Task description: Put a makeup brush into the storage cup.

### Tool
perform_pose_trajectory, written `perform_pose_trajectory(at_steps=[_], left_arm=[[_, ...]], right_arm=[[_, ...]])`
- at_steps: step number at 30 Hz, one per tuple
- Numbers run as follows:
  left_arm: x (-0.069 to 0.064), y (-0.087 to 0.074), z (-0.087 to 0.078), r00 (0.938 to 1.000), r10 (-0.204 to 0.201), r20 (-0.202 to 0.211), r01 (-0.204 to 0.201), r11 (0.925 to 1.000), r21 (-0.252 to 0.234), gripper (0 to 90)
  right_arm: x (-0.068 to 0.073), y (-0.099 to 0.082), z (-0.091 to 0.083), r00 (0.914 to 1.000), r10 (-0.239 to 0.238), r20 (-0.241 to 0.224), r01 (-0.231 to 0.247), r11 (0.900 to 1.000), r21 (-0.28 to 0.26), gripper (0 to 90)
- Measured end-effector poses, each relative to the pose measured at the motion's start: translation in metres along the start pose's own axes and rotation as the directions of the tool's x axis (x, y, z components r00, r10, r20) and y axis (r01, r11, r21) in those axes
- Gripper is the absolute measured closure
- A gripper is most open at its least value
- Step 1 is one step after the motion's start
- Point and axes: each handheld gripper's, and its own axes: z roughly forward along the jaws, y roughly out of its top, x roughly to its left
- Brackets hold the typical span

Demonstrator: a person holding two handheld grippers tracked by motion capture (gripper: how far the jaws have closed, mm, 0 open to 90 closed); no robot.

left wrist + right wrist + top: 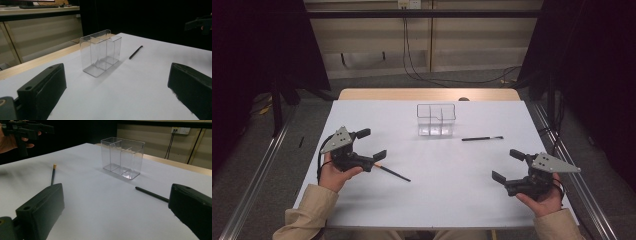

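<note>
You are holding two grippers over the white surface, one in each hand. The left gripper is hovering at the left side with its jaws spread wide and nothing between them. The right gripper is hovering at the right side, its jaws likewise gaping and holding nothing.

Three things are lying or standing on the surface: one clear box and two pencils. The box is standing upright toward the far middle, and its inner walls are dividing it into compartments; I cannot tell their exact count.

The near pencil is lying just beside your left gripper, its orange-tipped end almost under the lower jaw. Its long axis is running diagonally, from that end at the upper left down toward the near middle of the surface. In the right gripper view the same pencil is pointing its pale tip away from that camera.

The far pencil is lying just right of the box, apart from it. Its long axis is running nearly left to right across the surface, with a lighter tip at its right end. In the left gripper view this pencil is lying beyond the box.
</note>
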Motion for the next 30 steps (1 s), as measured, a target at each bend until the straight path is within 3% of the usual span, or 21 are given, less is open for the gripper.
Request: perform_pose_trajectory(at_steps=[10, 17, 21, 25, 30], left_arm=[[0.003, 0.002, 0.006, 0.9995, 0.006, 0.03, -0.008, 0.9984, 0.056, 1.7], [0.006, 0.005, 0.01, 0.9986, 0.022, 0.048, -0.028, 0.9912, 0.129, 1.7], [0.008, 0.007, 0.01, 0.9982, 0.015, 0.058, -0.025, 0.9848, 0.172, 1.7], [0.01, 0.008, 0.011, 0.9968, 0.027, 0.075, -0.044, 0.971, 0.235, 1.7], [0.01, 0.01, 0.014, 0.9949, 0.028, 0.097, -0.054, 0.9584, 0.28, 2.0]], right_arm=[[0.0, 0.0, 0.0, 1.0, 0.002, -0.004, -0.002, 1.0, 0.003, 0.0], [0.0, -0.001, 0.0, 1.0, 0.001, -0.005, -0.001, 1.0, 0.005, 0.0], [0.0, -0.001, 0.001, 1.0, -0.001, -0.006, 0.001, 1.0, 0.007, 0.0], [0.001, -0.001, 0.002, 1.0, -0.001, -0.008, 0.001, 0.9999, 0.011, 0.0], [0.0, -0.001, 0.002, 1.0, 0.002, -0.008, -0.002, 0.9999, 0.013, 0.0]])
